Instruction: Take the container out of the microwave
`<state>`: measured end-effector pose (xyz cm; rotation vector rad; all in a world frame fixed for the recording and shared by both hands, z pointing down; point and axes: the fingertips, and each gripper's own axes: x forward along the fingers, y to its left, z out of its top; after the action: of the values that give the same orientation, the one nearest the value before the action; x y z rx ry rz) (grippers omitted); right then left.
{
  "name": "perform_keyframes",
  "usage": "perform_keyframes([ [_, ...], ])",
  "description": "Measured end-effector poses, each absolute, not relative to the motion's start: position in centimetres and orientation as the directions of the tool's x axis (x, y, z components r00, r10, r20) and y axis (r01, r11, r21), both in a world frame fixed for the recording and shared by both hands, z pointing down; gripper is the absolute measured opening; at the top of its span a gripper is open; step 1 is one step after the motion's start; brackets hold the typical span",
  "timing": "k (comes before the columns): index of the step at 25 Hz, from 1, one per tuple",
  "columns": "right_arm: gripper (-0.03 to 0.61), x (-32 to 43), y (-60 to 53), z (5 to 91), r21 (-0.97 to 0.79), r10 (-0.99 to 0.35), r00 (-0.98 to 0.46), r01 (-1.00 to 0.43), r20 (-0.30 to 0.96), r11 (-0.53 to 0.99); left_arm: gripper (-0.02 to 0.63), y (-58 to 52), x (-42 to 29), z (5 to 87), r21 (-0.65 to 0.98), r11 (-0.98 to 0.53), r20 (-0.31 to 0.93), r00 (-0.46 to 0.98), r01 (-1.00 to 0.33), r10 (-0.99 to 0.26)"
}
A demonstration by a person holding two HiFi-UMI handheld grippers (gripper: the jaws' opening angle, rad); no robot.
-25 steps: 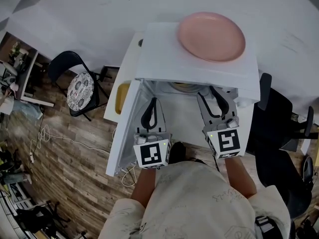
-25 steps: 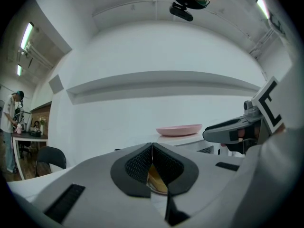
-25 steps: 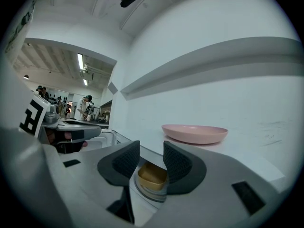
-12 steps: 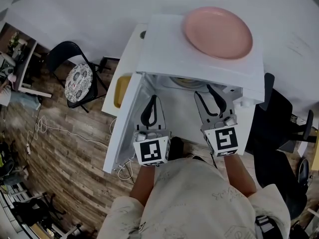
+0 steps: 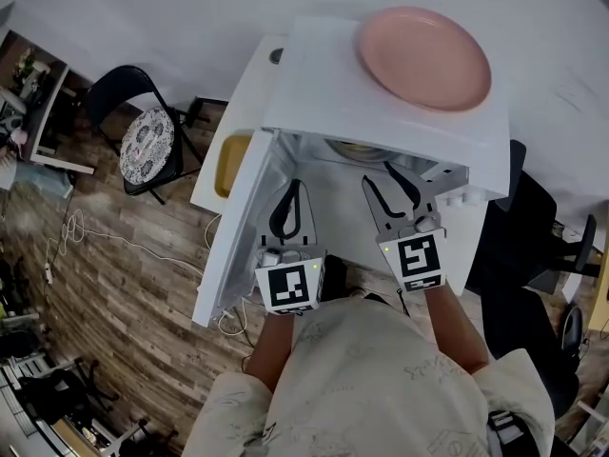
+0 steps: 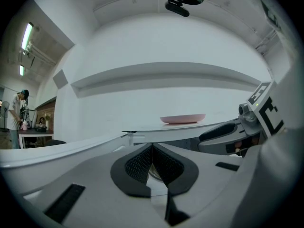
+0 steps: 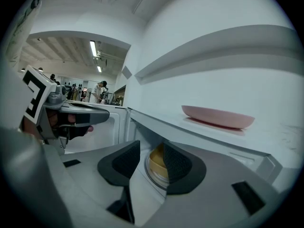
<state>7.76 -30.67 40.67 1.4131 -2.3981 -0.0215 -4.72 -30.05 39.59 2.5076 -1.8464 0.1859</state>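
Note:
A white microwave (image 5: pixel 324 84) stands with its door (image 5: pixel 238 227) swung open to the left. Inside sits a yellowish container (image 5: pixel 354 149) on the glass turntable, seen past the right jaws as a round tub (image 7: pixel 157 163). My left gripper (image 5: pixel 294 190) is shut and empty in front of the opening, near the door; its pads meet (image 6: pixel 152 146). To its right, my right gripper (image 5: pixel 378 175) is open at the mouth of the cavity. Its jaws (image 7: pixel 151 148) frame the container without touching it.
A pink plate (image 5: pixel 423 57) lies on top of the microwave. A black chair with a patterned cushion (image 5: pixel 150 160) stands at the left on the wooden floor, and a black office chair (image 5: pixel 519 217) at the right. Something yellow (image 5: pixel 231 165) lies on the white table beside the door.
Both grippers have edged forward toward the microwave opening. The right gripper has shifted left, nearer the container. The left stays shut, the right open.

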Motion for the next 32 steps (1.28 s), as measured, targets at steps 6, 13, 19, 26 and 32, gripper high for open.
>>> perform_keyframes([
  [6,0.167,7.2,-31.0,42.5,0.22,-0.832,-0.436,-0.823,0.343,0.523,0.009,-30.1,-5.0,40.2,-0.061,-0.293,0.122,0.284,-0.954,-0.951],
  [13,0.167,6.2,-31.9,45.3,0.291,-0.805,-0.421,-0.777,0.418,0.558,0.009,-29.7,-5.6,40.9,-0.064,-0.285,0.133,0.275,-0.956,-0.952],
  [19,0.167,5.7,-32.8,47.0,0.345,-0.792,-0.394,-0.743,0.466,0.573,0.009,-29.2,-6.1,41.5,-0.054,-0.279,0.148,0.268,-0.959,-0.952],
  [26,0.167,5.2,-33.8,49.4,0.414,-0.772,-0.361,-0.684,0.522,0.6,0.009,-29.2,-6.5,42.1,-0.055,-0.269,0.149,0.259,-0.961,-0.954],
  [32,0.167,5.4,-34.7,51.1,0.499,-0.761,-0.287,-0.613,0.582,0.613,0.009,-28.9,-6.6,42.8,-0.045,-0.274,0.182,0.262,-0.961,-0.948],
])
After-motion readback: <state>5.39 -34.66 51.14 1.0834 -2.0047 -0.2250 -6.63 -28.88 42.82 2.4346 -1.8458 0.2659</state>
